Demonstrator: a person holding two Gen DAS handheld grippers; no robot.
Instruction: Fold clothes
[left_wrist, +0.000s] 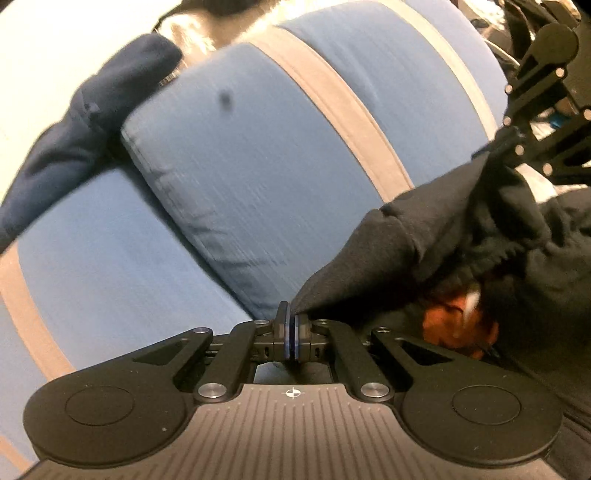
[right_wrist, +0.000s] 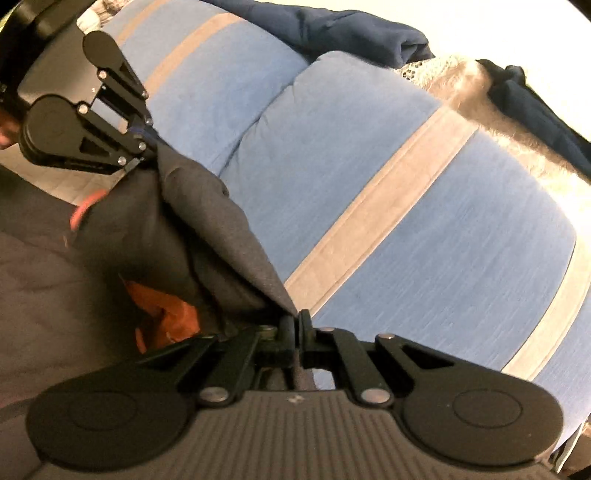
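Observation:
A dark grey garment (left_wrist: 436, 251) hangs stretched between both grippers above a blue bed cover. My left gripper (left_wrist: 293, 325) is shut on one corner of it at the bottom centre of the left wrist view. The right gripper (left_wrist: 495, 147) shows at the upper right there, pinching the other end. In the right wrist view my right gripper (right_wrist: 297, 325) is shut on a pointed corner of the dark grey garment (right_wrist: 207, 221), and the left gripper (right_wrist: 142, 155) holds the far end at upper left. Orange fabric (left_wrist: 454, 325) shows under the garment, also as the orange fabric (right_wrist: 166, 314).
The blue bed cover with grey stripes (left_wrist: 258, 166) fills both views, with a blue pillow (right_wrist: 332, 140) on it. A navy garment (left_wrist: 81, 129) lies at the bed's far edge, and is the navy garment (right_wrist: 351, 33) in the right wrist view. Another dark cloth (right_wrist: 44, 295) lies at lower left.

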